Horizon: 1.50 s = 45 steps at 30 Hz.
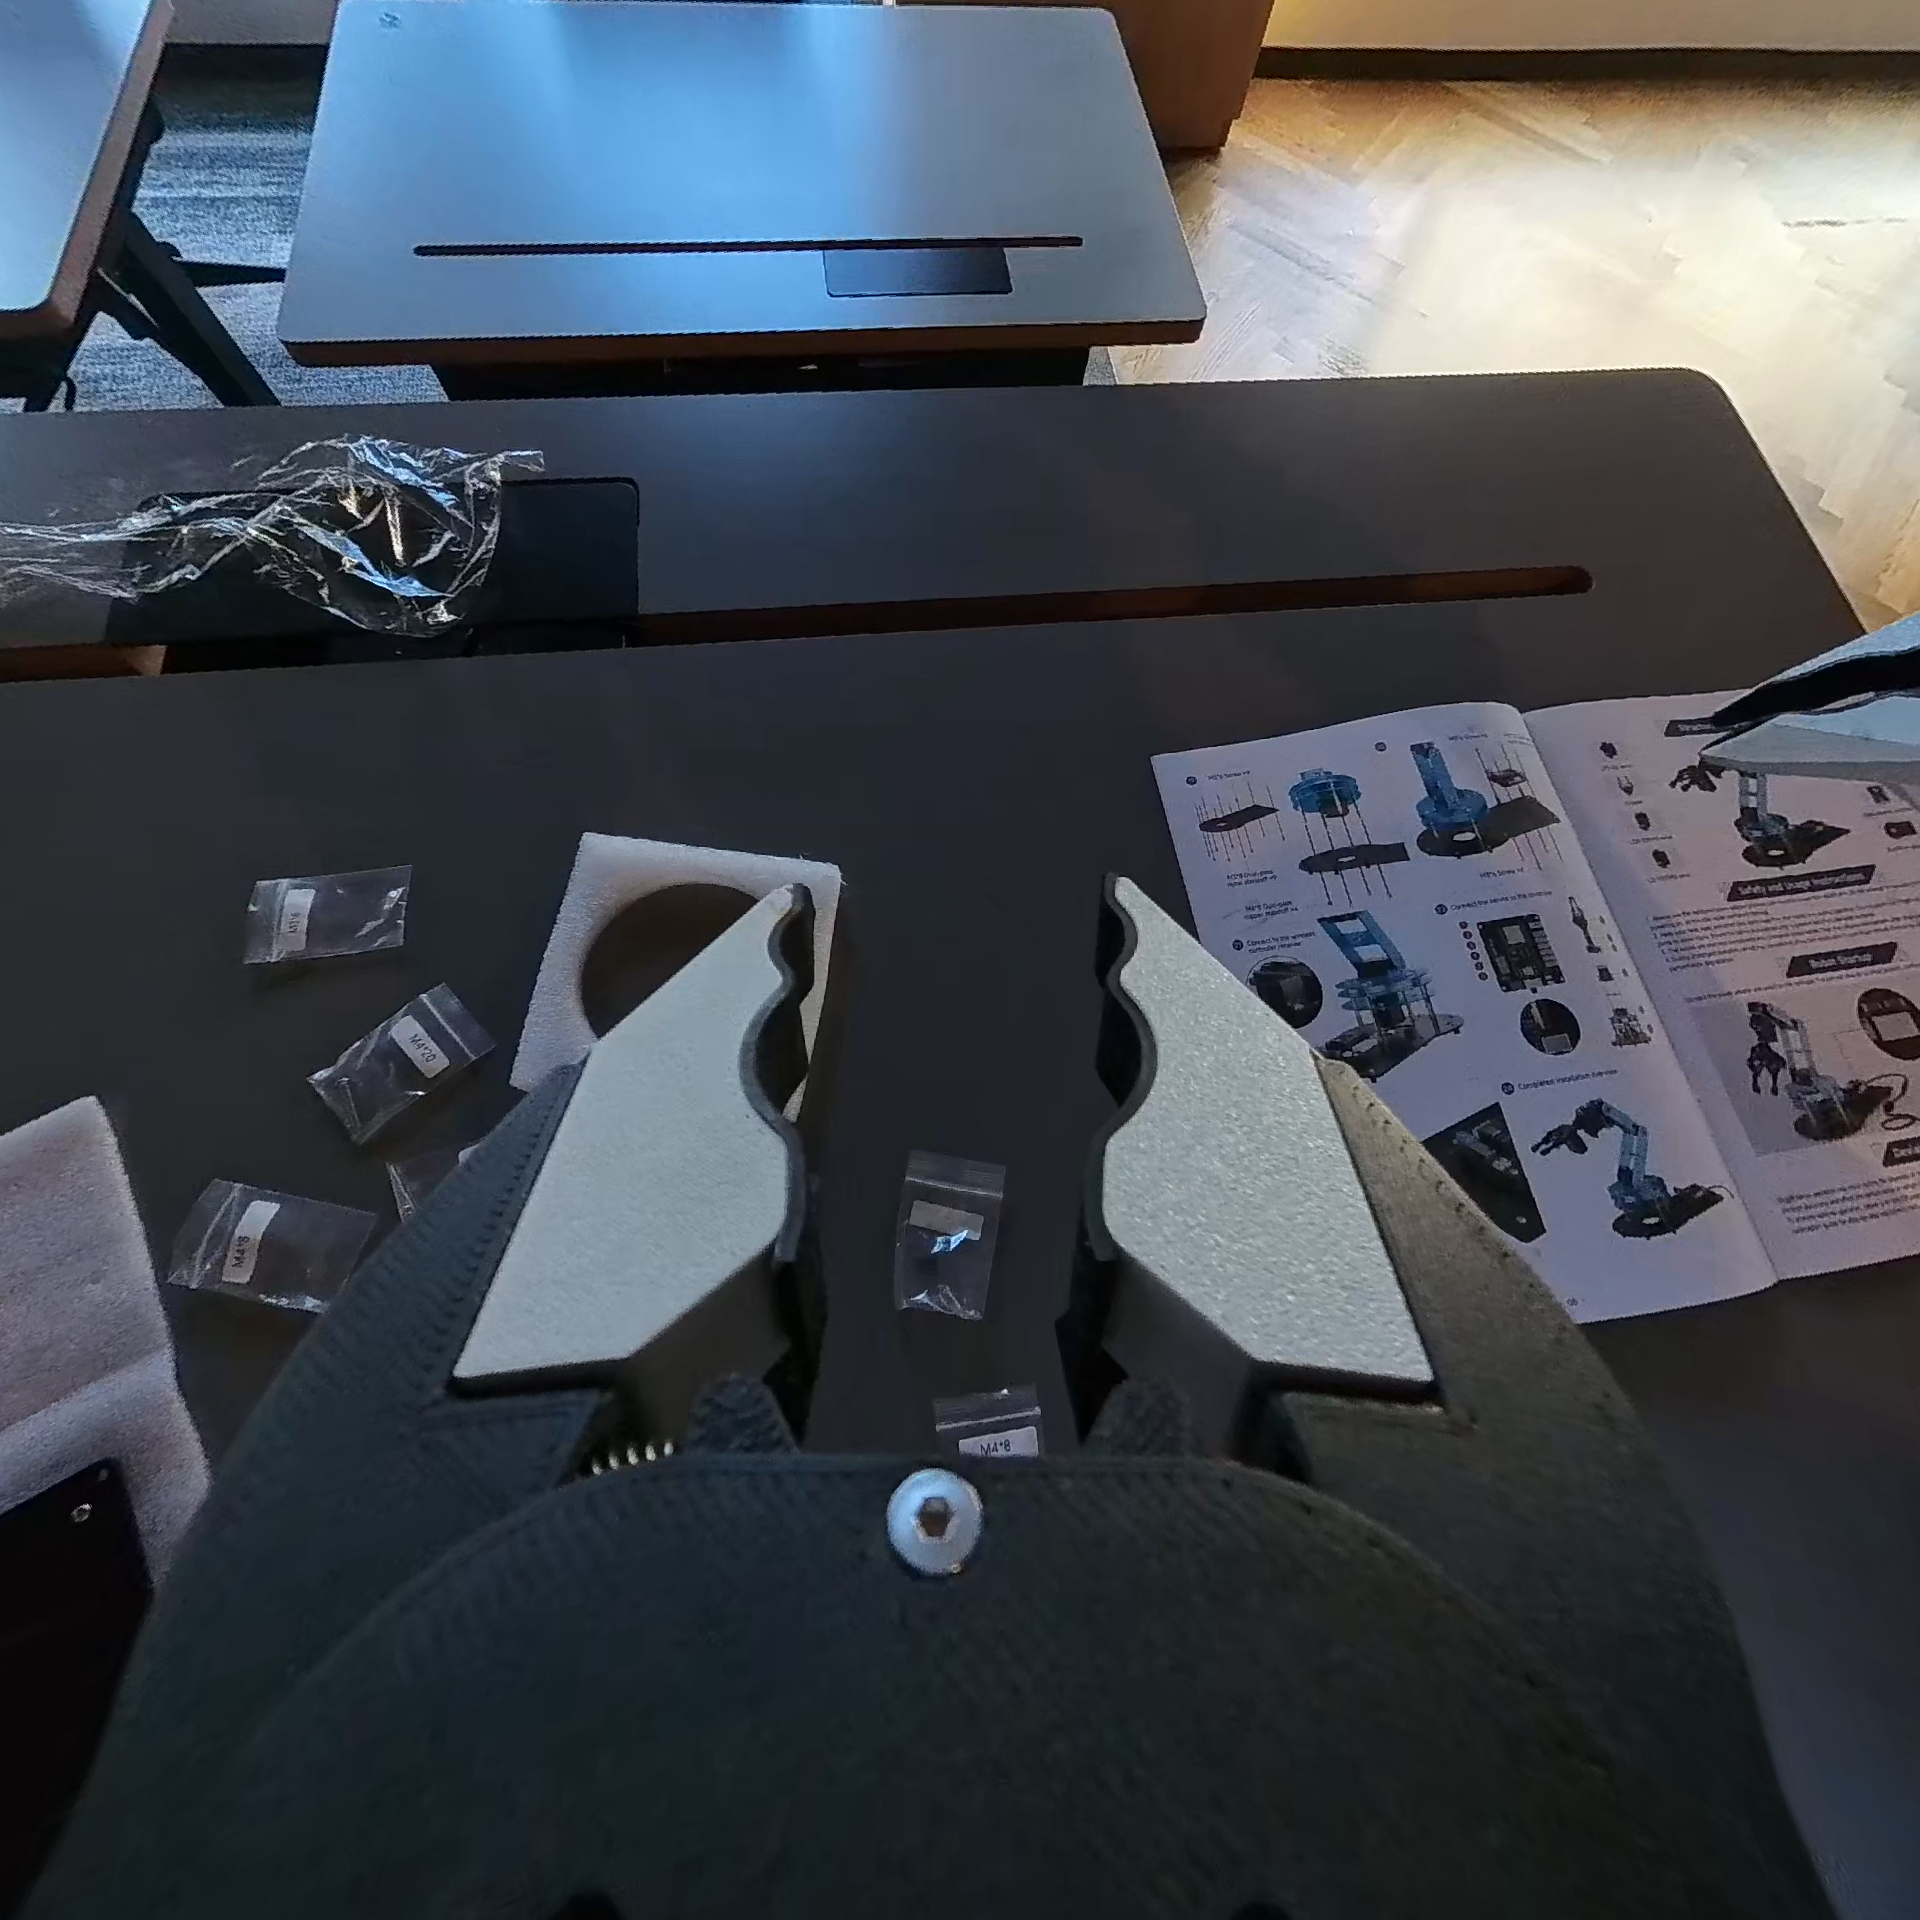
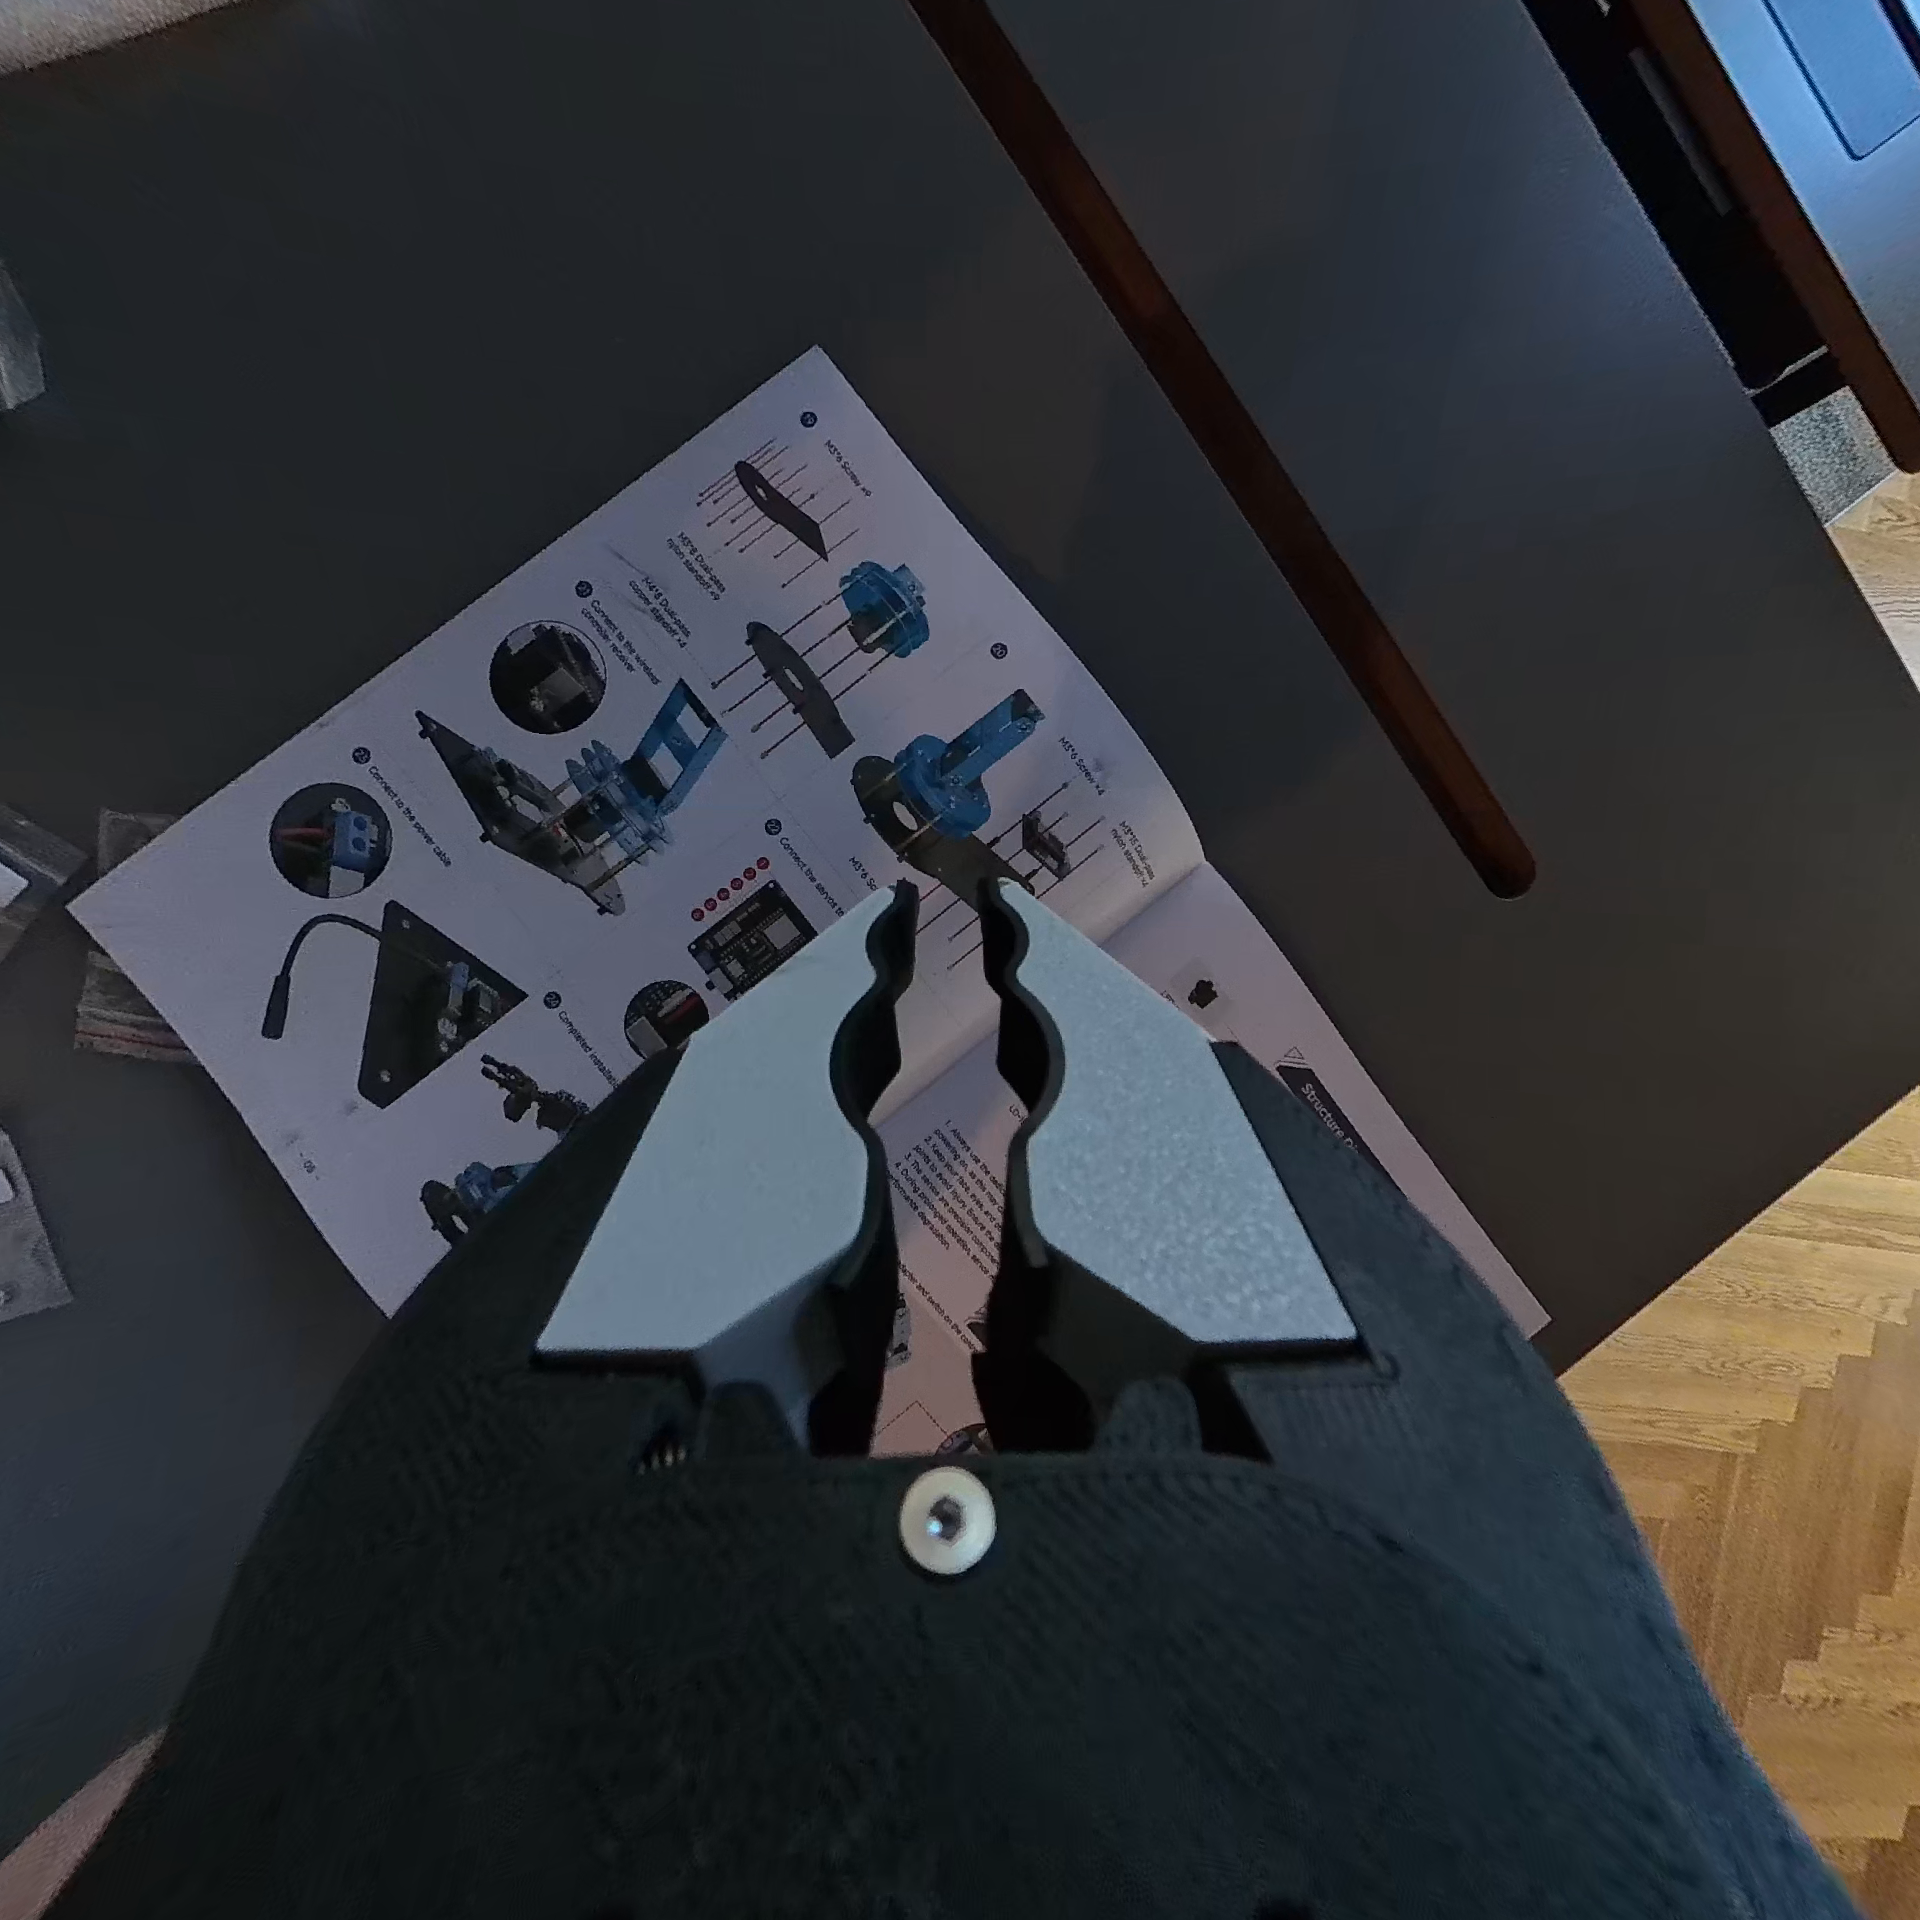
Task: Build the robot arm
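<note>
Two handheld grippers hover over a black table [image 1: 935, 727] strewn with kit parts. The left gripper [image 1: 951, 914] has its grey fingers spread wide and holds nothing. Between its fingers, lying flat on the table, is a small clear zip bag of screws [image 1: 948, 1231], with a second labelled bag [image 1: 987, 1425] just below it near the gripper's body. Left of that gripper lie more small labelled screw bags [image 1: 327, 912], and a white foam block with a round cut-out [image 1: 665, 935] sits partly under the left fingertip. A crumpled sheet of clear plastic wrap [image 1: 312, 540] rests farther back on the left.

An open instruction booklet [image 2: 582, 790] with diagrams of a blue robot arm lies on the table's right side. The right gripper [image 2: 948, 891] hangs above the booklet's centre fold, its fingers drawn to a narrow gap with nothing between them; whether the tips touch the page cannot be told. Wooden parquet floor [image 2: 1714, 1455] shows beyond the table edge.
</note>
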### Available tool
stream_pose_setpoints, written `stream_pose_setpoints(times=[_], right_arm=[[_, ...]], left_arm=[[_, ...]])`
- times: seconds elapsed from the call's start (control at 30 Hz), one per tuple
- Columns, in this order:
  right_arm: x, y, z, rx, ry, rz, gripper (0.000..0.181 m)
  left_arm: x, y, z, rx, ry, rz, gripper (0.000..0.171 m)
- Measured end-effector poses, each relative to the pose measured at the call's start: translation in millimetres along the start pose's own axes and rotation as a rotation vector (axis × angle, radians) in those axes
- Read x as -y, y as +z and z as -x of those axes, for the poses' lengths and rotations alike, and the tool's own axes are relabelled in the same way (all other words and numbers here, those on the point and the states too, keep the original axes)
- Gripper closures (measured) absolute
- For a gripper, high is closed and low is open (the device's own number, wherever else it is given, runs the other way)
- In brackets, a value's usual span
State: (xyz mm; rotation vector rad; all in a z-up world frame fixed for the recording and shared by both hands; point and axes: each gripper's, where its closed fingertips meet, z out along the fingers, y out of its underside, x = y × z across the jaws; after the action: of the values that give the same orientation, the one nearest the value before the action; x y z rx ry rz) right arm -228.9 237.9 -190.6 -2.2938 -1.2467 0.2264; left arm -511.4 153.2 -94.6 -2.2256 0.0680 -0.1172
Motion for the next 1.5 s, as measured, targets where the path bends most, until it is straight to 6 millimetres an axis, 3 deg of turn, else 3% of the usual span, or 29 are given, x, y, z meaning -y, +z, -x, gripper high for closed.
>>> stream_pose_setpoints(times=[0.4, 0.53, 0.77, 0.87, 0.97, 1.07, 1.17, 1.27, 1.3, 1.37, 1.5], right_arm=[[-2, 3, 3, 0.024, -0.003, 0.008, 0.170], [-33, 18, 18, 0.167, -0.018, 0.137, 0.181], [-72, 39, 14, 0.238, 0.002, 0.304, 0.181], [-84, 31, 11, 0.239, -0.028, 0.319, 0.181], [-64, 9, 8, 0.204, -0.070, 0.157, 0.181], [-39, -22, 12, 0.156, -0.090, -0.002, 0.165], [-19, -55, 32, 0.083, -0.198, -0.129, 0.148], [-12, -63, 73, 0.064, -0.330, -0.282, 0.136], [-21, -60, 87, 0.048, -0.364, -0.299, 0.133], [-57, -49, 127, 0.068, -0.487, -0.309, 0.134], [-123, -33, 164, -0.063, -0.598, -0.345, 0.146]], left_arm=[[0, -2, 0, 0.000, -0.001, -0.003, 0.118], [0, -1, -1, -0.008, 0.000, 0.001, 0.118], [-3, 4, -5, -0.029, 0.009, 0.023, 0.119], [-1, 3, -10, -0.052, 0.014, 0.012, 0.118], [1, 2, -15, -0.088, 0.012, 0.000, 0.118], [4, -2, -20, -0.120, 0.017, -0.022, 0.118], [7, -11, -26, -0.160, 0.028, -0.053, 0.117], [12, -26, -23, -0.185, 0.013, -0.112, 0.117], [14, -31, -22, -0.197, -0.001, -0.135, 0.118], [14, -36, -18, -0.216, -0.024, -0.154, 0.118], [12, -41, -12, -0.221, -0.033, -0.157, 0.117]])
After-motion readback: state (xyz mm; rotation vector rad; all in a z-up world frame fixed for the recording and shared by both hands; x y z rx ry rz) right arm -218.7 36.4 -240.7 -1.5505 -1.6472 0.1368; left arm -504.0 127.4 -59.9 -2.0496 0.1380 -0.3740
